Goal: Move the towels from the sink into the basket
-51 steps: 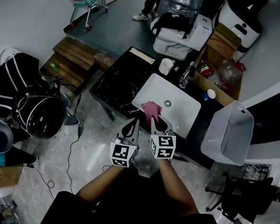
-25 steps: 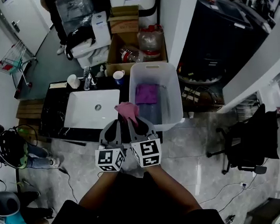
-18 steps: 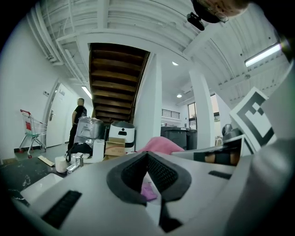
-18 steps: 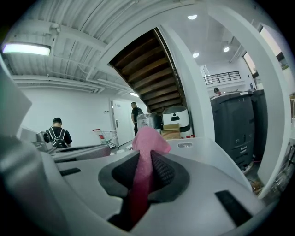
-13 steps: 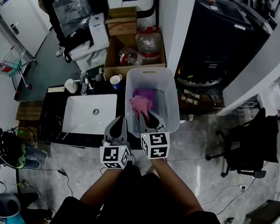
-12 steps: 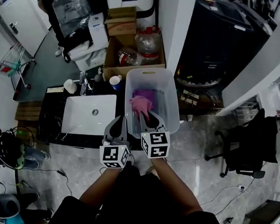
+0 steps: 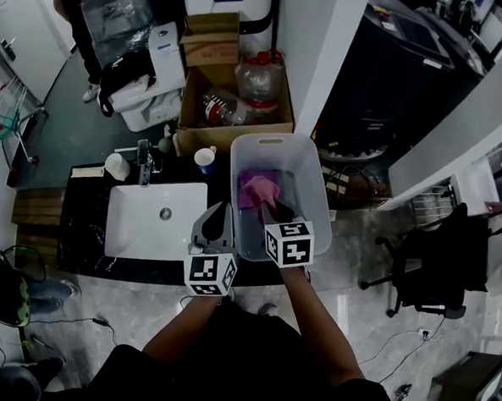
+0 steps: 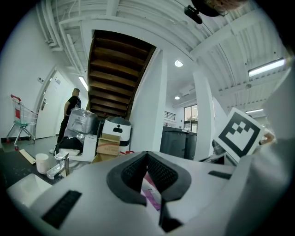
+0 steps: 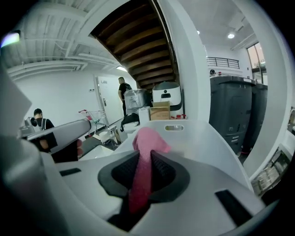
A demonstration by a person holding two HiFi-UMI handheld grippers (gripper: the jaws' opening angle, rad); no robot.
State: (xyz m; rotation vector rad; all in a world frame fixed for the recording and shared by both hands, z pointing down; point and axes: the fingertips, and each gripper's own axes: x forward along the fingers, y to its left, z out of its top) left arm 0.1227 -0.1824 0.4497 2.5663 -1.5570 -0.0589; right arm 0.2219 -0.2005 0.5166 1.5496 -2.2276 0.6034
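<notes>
Head view puts the right gripper [image 7: 272, 209] over the white basket [image 7: 316, 210] at frame centre. Its jaws are clamped on a pink towel [image 7: 254, 190], which bunches beyond the tips above the basket's inside. In the right gripper view the towel [image 9: 147, 140] is pinched between the ribbed pads [image 9: 162, 169], with the basket's wall [image 9: 203, 138] behind it. The left gripper [image 7: 220, 212] sits just left of the basket, between it and the white sink [image 7: 143, 231] in the dark tabletop [image 7: 82, 219]. The left gripper view shows its jaws closed tip to tip, holding nothing.
</notes>
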